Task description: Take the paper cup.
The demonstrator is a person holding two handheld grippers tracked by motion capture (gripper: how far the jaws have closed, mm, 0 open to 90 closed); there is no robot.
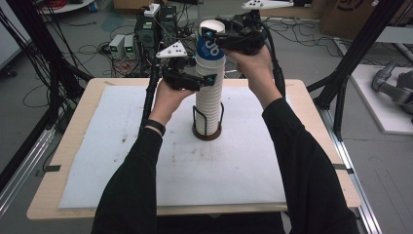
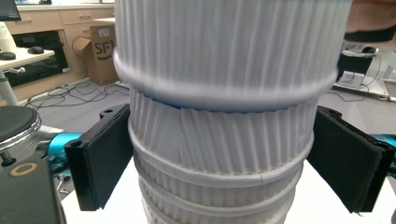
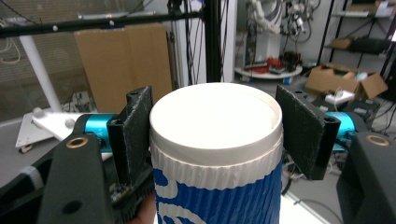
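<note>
From the high view, two black sleeves (image 1: 131, 190) rise from the bottom edge over a white mat (image 1: 122, 161) that covers most of a light wooden table (image 1: 73, 131). Beyond the sleeves, near the far middle of the mat, a tall stack of ribbed white paper cups (image 1: 209, 100) stands upright in a dark wire cup holder (image 1: 207, 127) with a round brown base.

The left gripper (image 1: 207, 79) reaches in from the left at the stack's upper middle. In the left gripper view its two black jaws stand on either side of the ribbed cups (image 2: 224, 135); the left pad (image 2: 100, 163) lies just beside or touching the cup wall, while the right pad (image 2: 348, 158) sits at the wall's edge, so I cannot tell whether they press or merely bracket it.

Higher up, the right gripper (image 1: 214, 36) comes in from the right at the top of the stack, around the uppermost cup, a blue-printed cup (image 1: 210, 46) with a white rim. In the right gripper view the jaws flank this cup (image 3: 217, 154) just under its rim; the left pad (image 3: 135, 135) touches the cup, the right pad (image 3: 301, 128) stands right against its edge, and a firm grip cannot be confirmed.

Farther off lie floor cables (image 1: 87, 48) and cardboard boxes (image 1: 341, 17).
</note>
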